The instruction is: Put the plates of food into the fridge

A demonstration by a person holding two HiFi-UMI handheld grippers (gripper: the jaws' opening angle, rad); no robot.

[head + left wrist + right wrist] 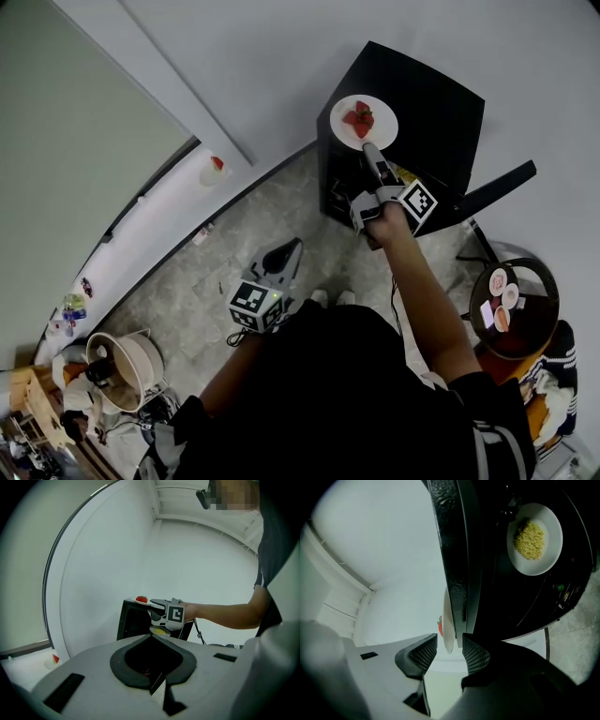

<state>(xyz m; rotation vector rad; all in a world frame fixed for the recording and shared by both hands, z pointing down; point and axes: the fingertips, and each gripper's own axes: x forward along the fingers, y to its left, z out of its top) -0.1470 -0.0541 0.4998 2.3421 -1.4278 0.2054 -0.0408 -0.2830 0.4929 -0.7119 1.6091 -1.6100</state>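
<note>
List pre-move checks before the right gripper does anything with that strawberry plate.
1. Right gripper open: ok, strawberry plate rim between the jaws, not pinched.
2. Plate lying flat on fridge top: ok.
3. Plate inside fridge: not ok.
4. Door open: ok.
5. Free shelf space beside yellow-food plate: cannot tell.
6. Left gripper free: ok, shut and empty.

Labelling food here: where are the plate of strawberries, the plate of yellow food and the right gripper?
plate of strawberries [386, 122], head view, bare white part right of the fruit.
plate of yellow food [553, 531], right gripper view, bare rim.
right gripper [450, 641], right gripper view, midway between fingertips.
</note>
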